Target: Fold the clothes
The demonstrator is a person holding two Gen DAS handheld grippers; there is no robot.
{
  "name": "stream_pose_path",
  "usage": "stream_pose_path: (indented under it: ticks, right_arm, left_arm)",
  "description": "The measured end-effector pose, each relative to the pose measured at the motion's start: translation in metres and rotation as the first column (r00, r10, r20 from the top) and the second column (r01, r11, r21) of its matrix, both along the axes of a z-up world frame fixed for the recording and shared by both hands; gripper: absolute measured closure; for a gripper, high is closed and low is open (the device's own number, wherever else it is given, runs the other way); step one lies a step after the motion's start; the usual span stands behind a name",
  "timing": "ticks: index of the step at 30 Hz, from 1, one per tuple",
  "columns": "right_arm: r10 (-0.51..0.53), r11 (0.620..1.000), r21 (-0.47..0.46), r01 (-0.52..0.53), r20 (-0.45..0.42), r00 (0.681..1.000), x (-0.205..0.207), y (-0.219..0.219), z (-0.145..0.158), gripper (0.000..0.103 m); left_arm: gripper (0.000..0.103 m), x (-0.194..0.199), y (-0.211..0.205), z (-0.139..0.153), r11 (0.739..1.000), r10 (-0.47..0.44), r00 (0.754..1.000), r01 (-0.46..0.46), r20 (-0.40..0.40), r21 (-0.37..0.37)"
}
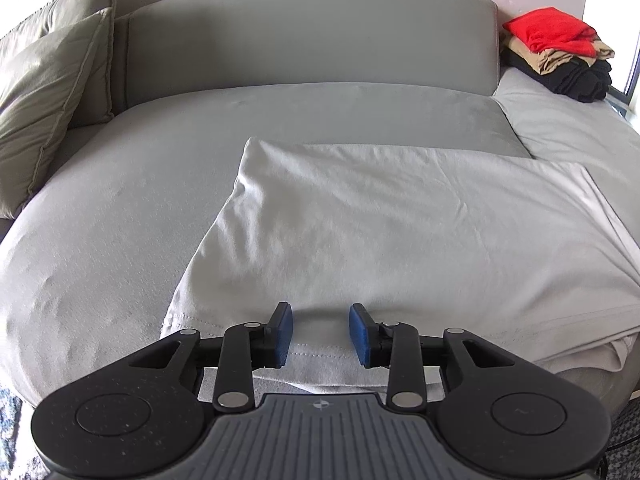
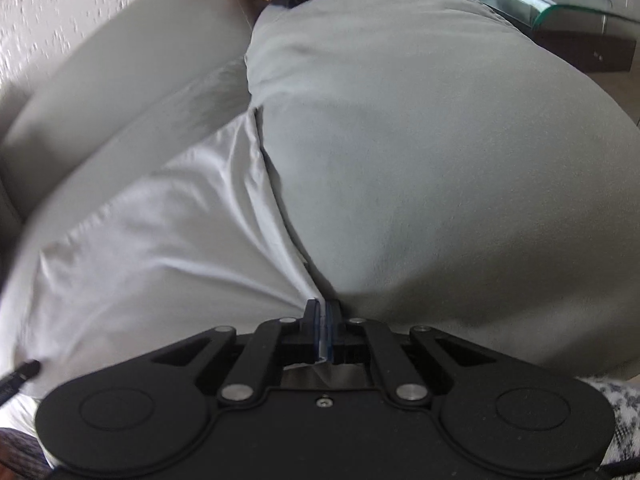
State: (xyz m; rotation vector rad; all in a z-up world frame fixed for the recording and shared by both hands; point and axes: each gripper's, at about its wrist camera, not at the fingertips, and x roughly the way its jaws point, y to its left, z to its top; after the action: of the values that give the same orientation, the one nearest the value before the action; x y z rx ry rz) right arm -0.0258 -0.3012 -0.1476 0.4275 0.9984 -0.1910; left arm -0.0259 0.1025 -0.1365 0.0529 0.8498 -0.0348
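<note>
White garment on sofa, right grip set.
Your right gripper (image 2: 323, 322) has its jaws clamped on the edge of the white garment (image 1: 380, 232), spread flat on the grey sofa (image 1: 120, 208). Your left gripper (image 1: 320, 330) hovers at its near hem, jaws partly apart, pinching nothing. Folded stack (image 1: 560, 56) sits far right.

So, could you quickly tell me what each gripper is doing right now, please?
Left gripper: open over the hem of the white garment, pads not pressing it.
Right gripper: shut on the garment's edge.
</note>
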Motion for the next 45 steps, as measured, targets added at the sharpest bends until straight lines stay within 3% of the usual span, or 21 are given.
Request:
stream_pose_path:
  ticks: [2,3,4,5,8,11,16,20,24,27,30,34,38,39,41,43,45]
  right_arm:
    - [0.007,0.999,-0.040,-0.007,0.000,1.000,-0.002,0.006,0.008,0.095]
    - [0.008,0.997,-0.073,-0.007,0.017,1.000,-0.006,0.011,0.015,0.087]
    - [0.012,0.996,-0.094,-0.007,0.052,0.999,-0.011,0.015,0.023,0.080]
    - [0.024,0.994,-0.104,-0.013,0.105,0.994,-0.014,0.017,0.031,0.079]
    - [0.106,0.994,-0.016,-0.106,0.240,0.965,-0.003,0.031,0.041,0.079]
    - [0.170,0.980,0.069,-0.189,0.218,0.961,0.044,0.057,0.029,0.079]
    - [0.247,0.968,0.009,-0.251,0.144,0.958,0.100,0.090,0.006,0.079]
    - [0.355,0.931,-0.121,-0.344,0.084,0.931,0.075,0.101,-0.002,0.080]
    - [0.369,0.925,-0.115,-0.363,0.027,0.929,0.020,0.084,0.007,0.080]
    - [0.342,0.934,-0.092,-0.344,-0.033,0.939,-0.011,0.065,0.012,0.080]
    - [0.312,0.950,-0.029,-0.311,0.058,0.948,-0.015,0.053,0.025,0.080]
    - [0.316,0.941,0.054,-0.335,0.216,0.924,0.015,0.073,0.030,0.080]
    - [0.338,0.920,0.128,-0.370,0.216,0.916,0.049,0.098,0.009,0.089]
    - [0.343,0.914,0.154,-0.376,0.201,0.918,0.049,0.100,0.004,0.089]
    - [0.355,0.900,0.206,-0.385,0.170,0.919,0.049,0.102,-0.008,0.092]
    - [0.401,0.886,0.184,-0.426,0.158,0.902,0.029,0.101,-0.005,0.092]
    - [0.433,0.874,0.180,-0.451,0.130,0.892,0.009,0.096,0.004,0.092]
  left_arm:
    - [0.072,-0.007,0.001,0.006,1.000,-0.005,0.999,0.005,0.037,-0.008]
    - [0.075,-0.010,0.002,0.009,1.000,-0.008,0.998,0.008,0.055,-0.012]
    - [0.077,-0.013,0.002,0.012,1.000,-0.010,0.997,0.011,0.074,-0.016]
    - [0.079,-0.016,0.000,0.016,0.999,-0.029,0.994,0.032,0.105,-0.020]
    - [0.079,-0.006,-0.027,0.026,0.994,-0.094,0.988,0.099,0.125,-0.036]
    - [0.079,0.024,-0.071,0.024,0.988,-0.150,0.984,0.153,0.091,-0.020]
    - [0.078,0.049,-0.127,0.006,0.972,-0.235,0.971,0.234,0.040,0.026]
    - [0.087,0.011,-0.136,-0.006,0.935,-0.342,0.939,0.336,0.032,0.110]
    - [0.089,-0.044,-0.121,0.003,0.899,-0.419,0.907,0.409,0.041,0.159]
    - [0.084,-0.058,-0.100,0.017,0.897,-0.437,0.899,0.436,-0.010,0.070]
    - [0.084,-0.057,-0.089,0.029,0.912,-0.411,0.911,0.411,0.044,0.016]
    - [0.084,-0.025,-0.104,0.038,0.946,-0.323,0.932,0.324,0.167,0.017]
    - [0.086,0.018,-0.111,0.014,0.938,-0.302,0.952,0.307,0.051,-0.161]
    - [0.087,0.023,-0.110,0.007,0.931,-0.314,0.949,0.311,0.013,-0.193]
    - [0.088,0.011,-0.112,-0.001,0.912,-0.378,0.925,0.369,-0.021,-0.178]
    - [0.089,-0.015,-0.111,0.003,0.884,-0.455,0.890,0.453,0.008,-0.114]
    - [0.089,-0.037,-0.103,0.011,0.854,-0.512,0.859,0.508,-0.014,-0.112]
